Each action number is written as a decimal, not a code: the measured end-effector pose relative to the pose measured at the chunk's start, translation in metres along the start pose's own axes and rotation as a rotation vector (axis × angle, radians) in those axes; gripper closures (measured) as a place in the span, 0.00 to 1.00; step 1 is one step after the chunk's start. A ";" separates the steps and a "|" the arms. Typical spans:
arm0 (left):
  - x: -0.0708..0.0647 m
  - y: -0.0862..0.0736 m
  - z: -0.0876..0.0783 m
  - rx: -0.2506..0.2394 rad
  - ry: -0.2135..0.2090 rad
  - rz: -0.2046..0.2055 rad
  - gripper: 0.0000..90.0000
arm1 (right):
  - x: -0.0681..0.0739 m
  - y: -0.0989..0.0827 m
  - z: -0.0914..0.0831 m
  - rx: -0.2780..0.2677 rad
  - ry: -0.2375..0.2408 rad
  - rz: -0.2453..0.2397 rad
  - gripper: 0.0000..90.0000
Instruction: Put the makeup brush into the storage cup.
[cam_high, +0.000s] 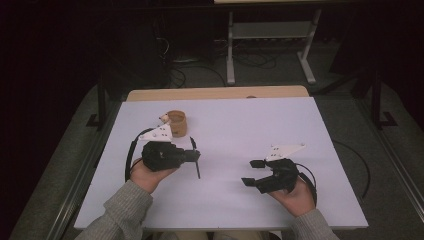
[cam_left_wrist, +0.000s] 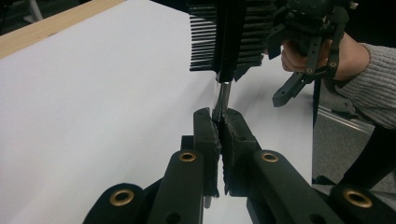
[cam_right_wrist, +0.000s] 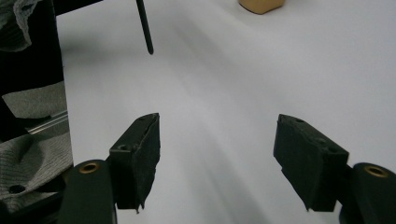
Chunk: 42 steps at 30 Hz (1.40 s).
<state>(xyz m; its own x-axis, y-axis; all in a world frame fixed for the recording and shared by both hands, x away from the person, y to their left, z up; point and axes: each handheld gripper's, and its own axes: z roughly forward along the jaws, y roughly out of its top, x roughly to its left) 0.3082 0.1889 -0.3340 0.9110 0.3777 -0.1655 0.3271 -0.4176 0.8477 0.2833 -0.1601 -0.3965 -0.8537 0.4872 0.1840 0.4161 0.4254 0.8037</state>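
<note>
High view, left to right: tan cup (cam_high: 176, 123) standing at the far left of the white table (cam_high: 300, 130), probably the holder; left gripper (cam_high: 196, 156) just in front of it, jaws clamped tight on the thin handle of a black comb-brush (cam_high: 195, 159), head kept off the sheet, seemingly for a hand-over; right gripper (cam_high: 253, 172) well apart, jaws spread wide with nothing between, likely ready to take it

White-topped table (cam_high: 225, 125), wooden far edge; tan cup (cam_high: 176, 123) standing on it.
</note>
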 end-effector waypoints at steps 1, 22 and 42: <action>0.000 0.000 0.000 0.000 0.000 0.000 0.95 | 0.000 0.000 0.000 0.000 0.000 0.000 0.34; 0.024 -0.005 -0.016 0.004 0.046 -0.041 0.95 | -0.013 -0.018 -0.019 -0.003 -0.068 0.039 0.32; 0.044 -0.009 -0.019 0.020 0.071 -0.070 0.95 | -0.015 -0.027 -0.035 -0.029 -0.107 0.069 0.28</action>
<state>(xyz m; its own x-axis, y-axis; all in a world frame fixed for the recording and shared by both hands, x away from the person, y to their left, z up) 0.3409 0.2247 -0.3391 0.8659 0.4636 -0.1875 0.3951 -0.4042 0.8250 0.2734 -0.2056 -0.4010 -0.7842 0.5939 0.1797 0.4623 0.3661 0.8076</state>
